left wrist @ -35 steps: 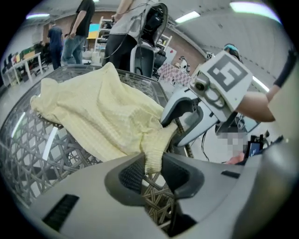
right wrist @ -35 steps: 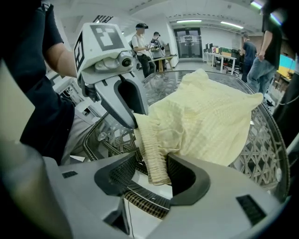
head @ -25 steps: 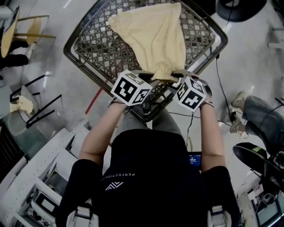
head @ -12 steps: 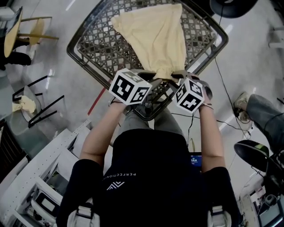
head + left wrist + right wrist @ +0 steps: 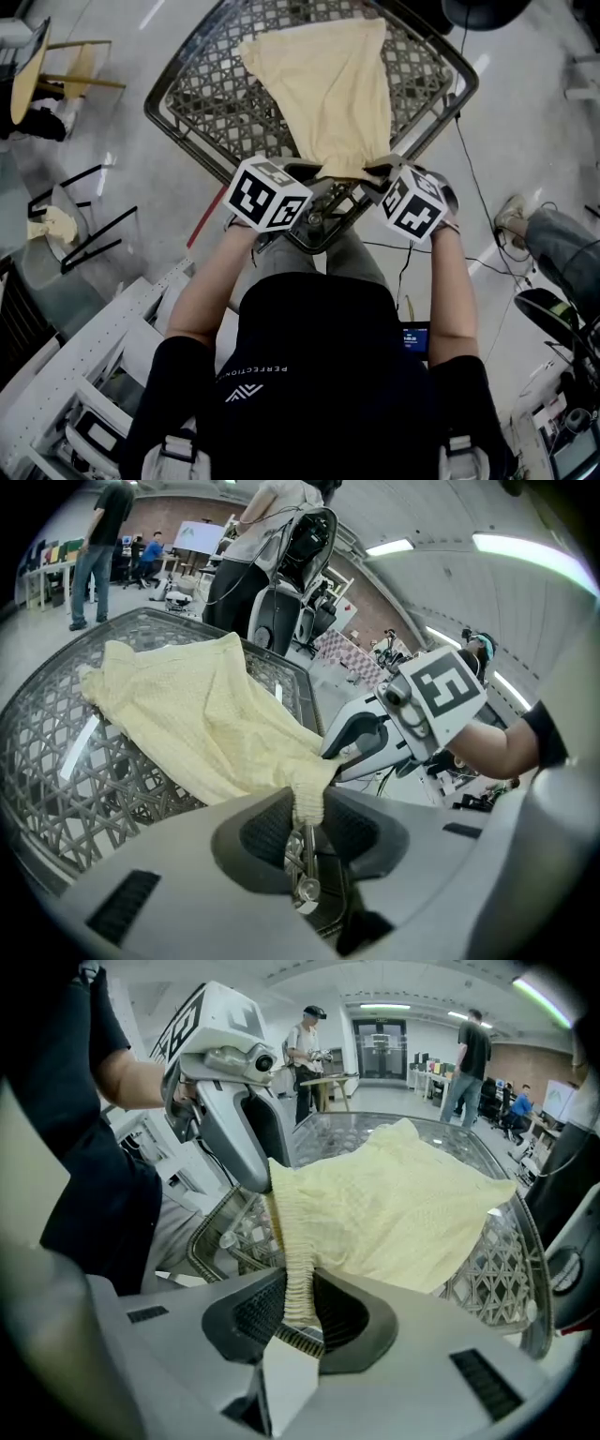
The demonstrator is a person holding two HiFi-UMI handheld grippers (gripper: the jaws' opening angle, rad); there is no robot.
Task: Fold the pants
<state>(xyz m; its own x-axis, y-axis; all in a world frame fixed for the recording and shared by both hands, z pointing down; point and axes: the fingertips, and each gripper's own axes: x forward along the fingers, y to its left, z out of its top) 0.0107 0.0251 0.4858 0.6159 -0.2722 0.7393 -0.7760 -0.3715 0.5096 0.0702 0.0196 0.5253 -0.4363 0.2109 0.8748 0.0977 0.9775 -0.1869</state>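
Note:
Pale yellow pants (image 5: 328, 84) lie spread on a round metal lattice table (image 5: 187, 103), their elastic waistband at the near edge. My left gripper (image 5: 319, 175) is shut on the waistband's left end; its pads pinch the gathered cloth (image 5: 305, 799). My right gripper (image 5: 377, 171) has just been closing its jaws, and the ribbed waistband (image 5: 298, 1279) is now pinched between its pads. In the left gripper view the pants (image 5: 206, 724) stretch away over the lattice, with the right gripper (image 5: 336, 759) close beside. In the right gripper view the left gripper (image 5: 269, 1185) holds the same edge.
The near rim of the table (image 5: 314, 242) is against the person's body. Wooden chairs (image 5: 56, 80) stand at the far left, a white rack (image 5: 84, 366) at lower left. A seated person's legs (image 5: 558, 244) and floor cables (image 5: 469, 159) are to the right.
Both grippers have risen a little and moved slightly apart, drawing the waistband out between them. The right gripper's jaws closed onto the waistband.

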